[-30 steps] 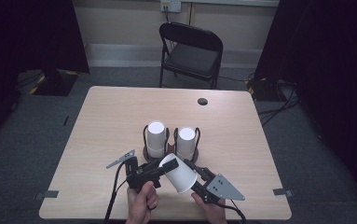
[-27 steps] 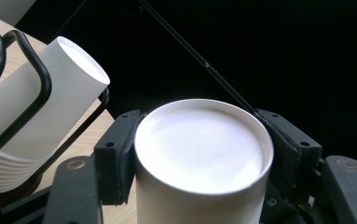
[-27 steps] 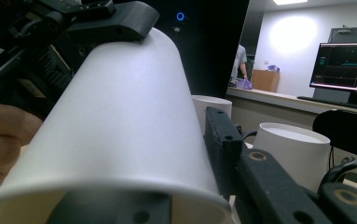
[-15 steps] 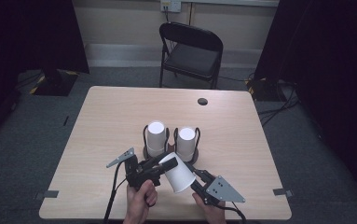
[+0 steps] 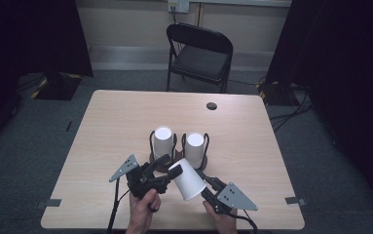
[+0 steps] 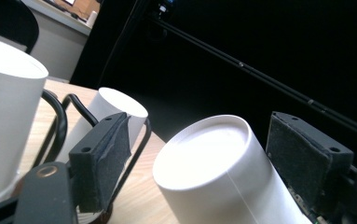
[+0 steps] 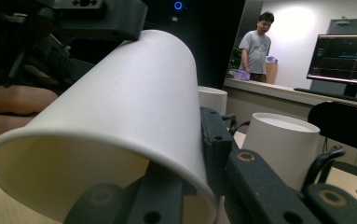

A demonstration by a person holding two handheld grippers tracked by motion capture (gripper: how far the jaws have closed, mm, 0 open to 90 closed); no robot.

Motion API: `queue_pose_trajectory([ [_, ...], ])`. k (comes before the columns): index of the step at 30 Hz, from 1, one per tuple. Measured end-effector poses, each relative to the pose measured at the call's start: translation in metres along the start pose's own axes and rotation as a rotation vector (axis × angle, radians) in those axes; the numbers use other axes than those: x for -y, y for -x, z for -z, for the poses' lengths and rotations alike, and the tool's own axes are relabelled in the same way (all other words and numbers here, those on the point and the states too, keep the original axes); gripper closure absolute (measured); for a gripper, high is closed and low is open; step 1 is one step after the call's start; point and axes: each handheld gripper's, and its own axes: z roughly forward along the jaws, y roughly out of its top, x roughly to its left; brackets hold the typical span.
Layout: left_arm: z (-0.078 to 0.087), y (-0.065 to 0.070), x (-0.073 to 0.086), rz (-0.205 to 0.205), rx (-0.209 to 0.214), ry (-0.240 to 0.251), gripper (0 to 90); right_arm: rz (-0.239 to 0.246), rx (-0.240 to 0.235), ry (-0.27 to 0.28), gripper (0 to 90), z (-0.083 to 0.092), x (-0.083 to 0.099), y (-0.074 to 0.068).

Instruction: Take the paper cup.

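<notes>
Two upturned cups in wire holders (image 5: 163, 141) (image 5: 195, 145) block you at 12 o'clock, just beyond the held cup (image 5: 187, 179). Table (image 5: 252, 131) is open at 9 and 3, also past the holders twd the far edge.

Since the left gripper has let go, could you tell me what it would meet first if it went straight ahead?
Most likely the tilted paper cup, whose base lies between the open jaws of the left gripper; beyond it stands the right-hand cup in its wire holder.

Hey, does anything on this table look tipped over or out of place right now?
Only the paper cup between the grippers: it is tilted, off the table, base toward the two upside-down cups in wire holders. The right gripper pinches its rim; the left gripper has just been opening around its base.
</notes>
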Motion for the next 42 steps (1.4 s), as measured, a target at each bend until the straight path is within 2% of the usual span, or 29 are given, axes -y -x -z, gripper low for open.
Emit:
queue_pose_trajectory([
  [2,0.0,0.001,0.0,-0.006,-0.006,0.001,20.9,0.009,0.01,-0.007,86.8,0.0,0.0,0.002],
  [4,0.0,0.002,-0.001,-0.043,-0.027,-0.016,21.0,0.007,0.021,-0.018,86.8,0.002,0.0,0.003],
  [5,0.001,0.003,-0.001,-0.079,-0.05,-0.028,21.2,0.007,0.028,-0.021,86.7,0.002,0.0,0.004],
  [8,0.002,0.003,-0.003,-0.102,-0.064,-0.034,21.9,0.006,0.034,-0.038,86.7,0.003,-0.001,0.005],
  [10,0.004,0.003,-0.004,-0.128,-0.068,-0.041,22.0,-0.018,0.041,-0.069,86.7,0.004,-0.001,0.008],
  [15,0.006,0.004,-0.005,-0.159,-0.076,-0.05,22.0,-0.029,0.037,-0.097,86.7,0.006,-0.002,0.012],
  [16,0.006,0.004,-0.005,-0.179,-0.079,-0.067,22.0,-0.019,0.075,-0.144,86.7,0.006,-0.003,0.012],
  [17,0.006,0.004,-0.005,-0.19,-0.077,-0.074,22.0,-0.014,0.085,-0.162,86.7,0.007,-0.003,0.013],
  [19,0.007,0.004,-0.005,-0.201,-0.08,-0.081,22.0,-0.027,0.088,-0.175,86.8,0.008,-0.003,0.015],
  [22,0.008,0.006,-0.003,-0.266,-0.084,-0.113,21.8,-0.051,0.086,-0.193,86.8,0.01,-0.005,0.018],
  [25,0.009,0.006,-0.001,-0.302,-0.085,-0.14,21.2,-0.06,0.084,-0.21,86.8,0.012,-0.007,0.02],
  [32,0.009,0.006,0.003,-0.348,-0.101,-0.194,20.7,-0.073,0.08,-0.268,86.8,0.014,-0.008,0.022],
  [33,0.009,0.006,0.003,-0.371,-0.11,-0.211,20.4,-0.08,0.077,-0.283,86.8,0.015,-0.008,0.024],
  [35,0.008,0.007,0.004,-0.377,-0.112,-0.218,20.3,-0.086,0.075,-0.287,86.8,0.015,-0.008,0.025],
  [38,0.007,0.008,0.005,-0.433,-0.127,-0.254,19.8,-0.115,0.066,-0.309,86.9,0.016,-0.008,0.028],
  [42,0.007,0.009,0.007,-0.46,-0.126,-0.273,18.9,-0.132,0.055,-0.344,87.0,0.017,-0.008,0.031],
])
